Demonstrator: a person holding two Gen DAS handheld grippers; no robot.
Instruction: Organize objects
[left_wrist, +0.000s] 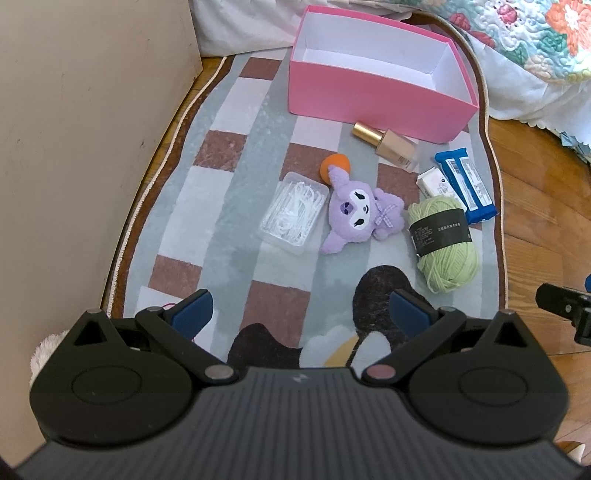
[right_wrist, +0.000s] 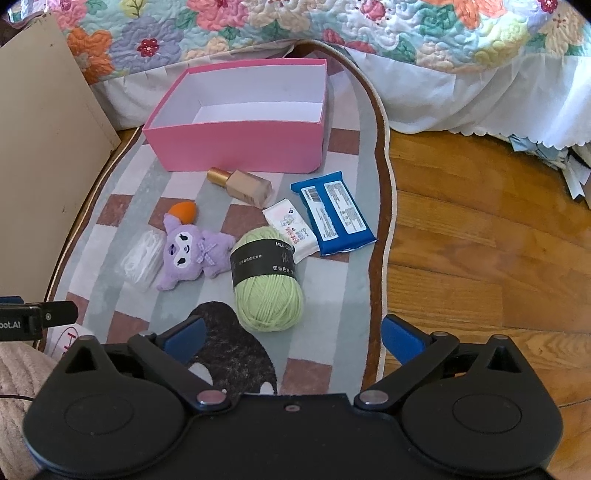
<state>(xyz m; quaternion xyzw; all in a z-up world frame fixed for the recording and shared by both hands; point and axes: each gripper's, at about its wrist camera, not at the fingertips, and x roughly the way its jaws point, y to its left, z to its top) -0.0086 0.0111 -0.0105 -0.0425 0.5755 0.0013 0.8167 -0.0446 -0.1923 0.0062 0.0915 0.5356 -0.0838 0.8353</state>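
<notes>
Checked rug (left_wrist: 229, 206) on wooden floor (right_wrist: 480, 258), floral quilt (right_wrist: 332, 26) with white bed skirt (right_wrist: 461, 96), beige panel (left_wrist: 74, 147)

Both wrist views look down, from near, at one rug (left_wrist: 236, 229).

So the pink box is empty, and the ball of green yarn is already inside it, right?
Not quite. The pink box is empty, but the green yarn lies on the rug in front of it, beside the purple plush. The right wrist view shows this.
</notes>
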